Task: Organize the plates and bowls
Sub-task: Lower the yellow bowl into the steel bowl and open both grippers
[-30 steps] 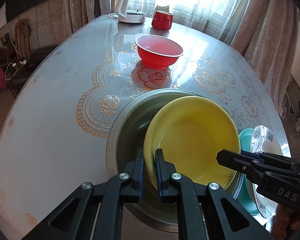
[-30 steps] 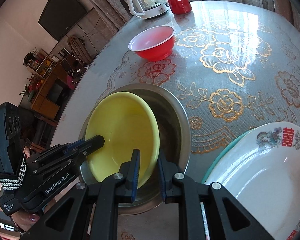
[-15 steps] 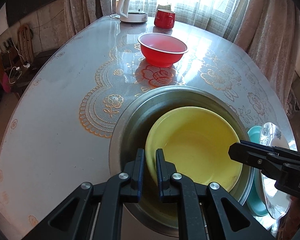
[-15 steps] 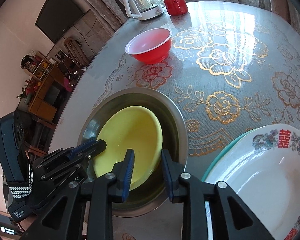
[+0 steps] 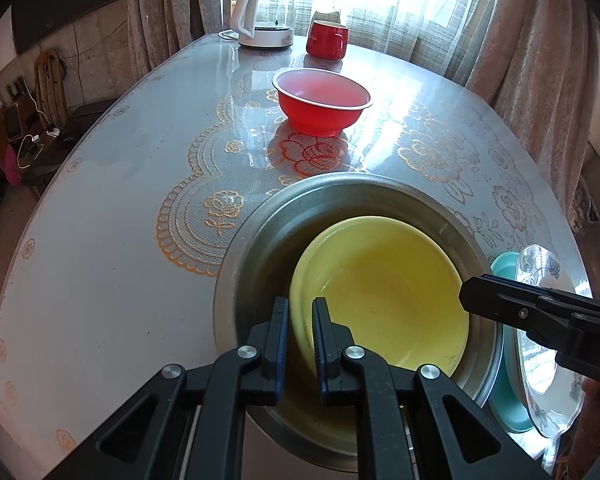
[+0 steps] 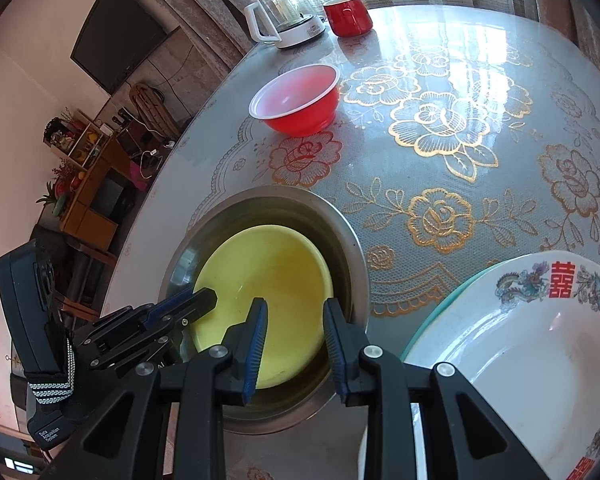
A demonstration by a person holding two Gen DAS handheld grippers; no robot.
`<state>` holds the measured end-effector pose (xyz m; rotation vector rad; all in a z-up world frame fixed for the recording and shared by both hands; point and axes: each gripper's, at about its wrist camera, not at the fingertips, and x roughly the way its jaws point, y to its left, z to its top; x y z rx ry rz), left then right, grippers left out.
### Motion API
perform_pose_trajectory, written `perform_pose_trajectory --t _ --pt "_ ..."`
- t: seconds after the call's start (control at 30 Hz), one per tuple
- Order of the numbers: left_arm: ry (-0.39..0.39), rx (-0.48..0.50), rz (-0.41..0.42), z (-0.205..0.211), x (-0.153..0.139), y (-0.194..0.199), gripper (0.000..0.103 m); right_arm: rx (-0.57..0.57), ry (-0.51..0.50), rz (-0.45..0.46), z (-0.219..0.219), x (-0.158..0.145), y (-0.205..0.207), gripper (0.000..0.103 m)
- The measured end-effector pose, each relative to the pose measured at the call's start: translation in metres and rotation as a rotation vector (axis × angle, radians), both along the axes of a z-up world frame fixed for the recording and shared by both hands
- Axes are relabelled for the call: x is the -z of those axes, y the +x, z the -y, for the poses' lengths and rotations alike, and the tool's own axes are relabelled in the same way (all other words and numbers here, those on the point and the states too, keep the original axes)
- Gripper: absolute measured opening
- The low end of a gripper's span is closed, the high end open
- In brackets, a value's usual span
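Observation:
A yellow bowl (image 5: 388,292) lies inside a large steel basin (image 5: 260,236) at the near table edge; it also shows in the right wrist view (image 6: 268,280) within the basin (image 6: 348,240). My left gripper (image 5: 300,320) is shut on the yellow bowl's near-left rim. My right gripper (image 6: 294,320) is open above the bowl's near edge, touching nothing. A red bowl (image 5: 322,102) stands farther back. A white decorated plate (image 6: 512,344) lies on a teal plate (image 5: 508,272) to the right of the basin.
A white kettle (image 5: 264,20) and a red mug (image 5: 326,40) stand at the far edge by the curtains. The table (image 5: 100,220) has a glossy floral cover. A shelf unit and a wall TV (image 6: 116,36) are off to the left.
The yellow bowl has gone from tilted and raised to lying flat in the basin. My right gripper has let go of its rim and opened wide. My left gripper still pinches the rim.

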<state>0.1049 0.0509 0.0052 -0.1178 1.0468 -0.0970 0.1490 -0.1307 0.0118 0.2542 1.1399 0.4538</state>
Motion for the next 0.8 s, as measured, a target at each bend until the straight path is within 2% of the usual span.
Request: perform_pose_trajectory --t 0.4,0.8 --pt "0.019 0.002 0.039 0.002 -0.012 -0.005 0.012 -0.009 0.002 0.004 -0.002 0.000 -0.001 0.029" --pt "0.020 0.006 0.044 0.002 -0.016 -0.004 0.013 -0.003 -0.013 0.018 0.000 -0.008 0.002 0.029"
